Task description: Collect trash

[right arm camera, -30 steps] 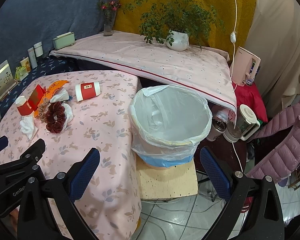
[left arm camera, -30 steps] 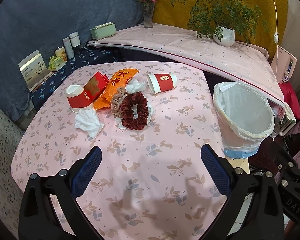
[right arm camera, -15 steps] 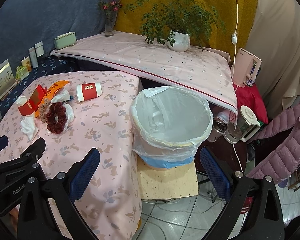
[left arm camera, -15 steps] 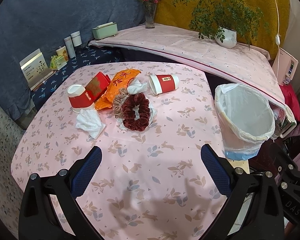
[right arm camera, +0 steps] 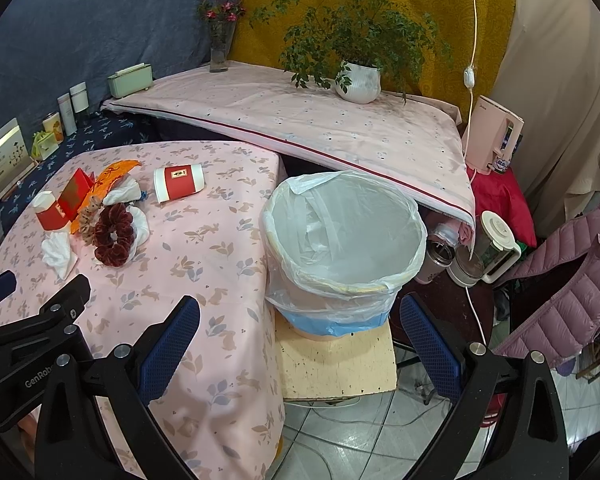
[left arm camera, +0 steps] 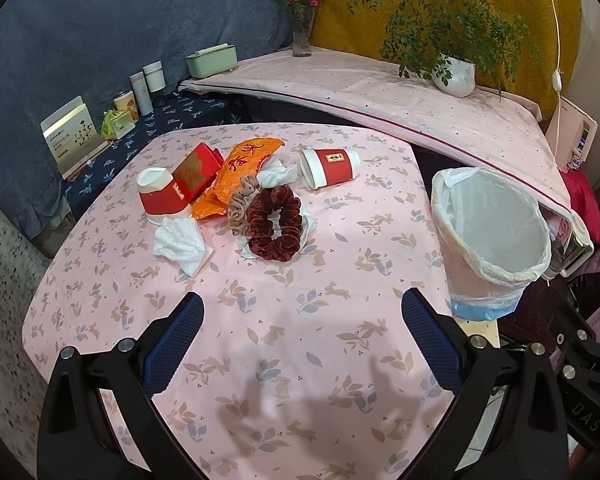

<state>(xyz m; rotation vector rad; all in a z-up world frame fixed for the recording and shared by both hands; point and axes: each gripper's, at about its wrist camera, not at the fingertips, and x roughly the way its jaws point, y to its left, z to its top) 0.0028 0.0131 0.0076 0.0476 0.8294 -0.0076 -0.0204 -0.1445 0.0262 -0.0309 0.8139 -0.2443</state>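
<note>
Though both tongs (left arm camera: 302,324) (right arm camera: 300,326) gape empty, tissue (left arm camera: 306,224) half-hidden under scrunchie (left arm camera: 276,226).

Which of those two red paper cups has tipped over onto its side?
The red cup nearer the bin lies sideways, mouth facing left. The other cup, beside the red box, stands upside down.

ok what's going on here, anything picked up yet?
Not yet. Both grippers are open and empty: the left gripper hovers over the table, the right gripper faces the lined bin, which looks empty. Trash sits untouched: two red cups, tissues, an orange wrapper, beside scrunchies.
</note>
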